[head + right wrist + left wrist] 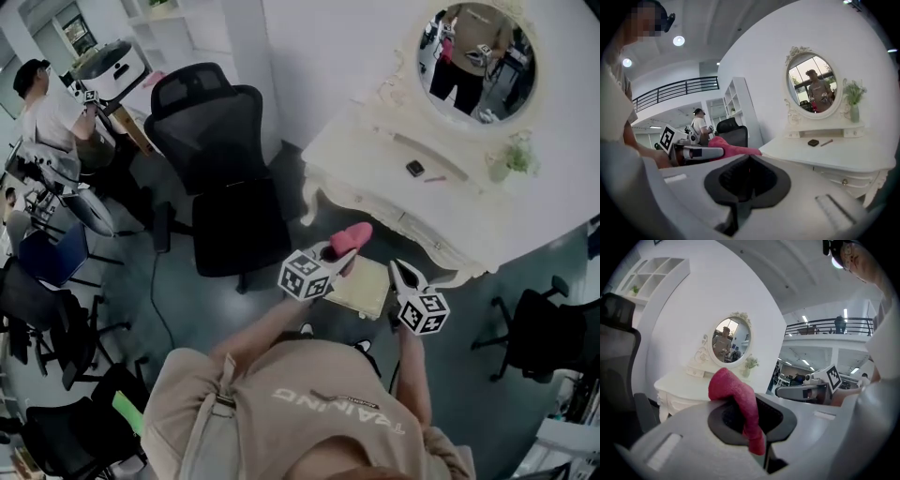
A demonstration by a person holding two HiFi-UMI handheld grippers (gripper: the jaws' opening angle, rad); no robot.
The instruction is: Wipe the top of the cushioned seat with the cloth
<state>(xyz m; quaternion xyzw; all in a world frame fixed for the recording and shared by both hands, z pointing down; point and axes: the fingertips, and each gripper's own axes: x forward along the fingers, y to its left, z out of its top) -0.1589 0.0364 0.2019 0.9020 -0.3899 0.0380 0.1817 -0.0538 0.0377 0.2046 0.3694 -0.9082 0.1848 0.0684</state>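
Note:
A pink cloth (pixel 352 237) is pinched in my left gripper (pixel 342 255), which is shut on it. The cloth hangs above the far left edge of the pale cushioned seat (pixel 364 289), clear of its top. In the left gripper view the cloth (pixel 736 392) bulges out over the left gripper (pixel 750 420) and a strip trails down between the jaws. My right gripper (pixel 398 270) hovers over the seat's right edge, shut with nothing in it; its pads (pixel 761 180) meet. In the right gripper view, the left gripper (pixel 693 151) and cloth (pixel 733 147) show at left.
A white dressing table (pixel 375 164) with an oval mirror (pixel 476 61) stands just behind the seat; a small dark box (pixel 415 168) and a potted plant (pixel 516 157) are on it. A black office chair (pixel 220 169) is at the left. A person (pixel 52 108) works at back left.

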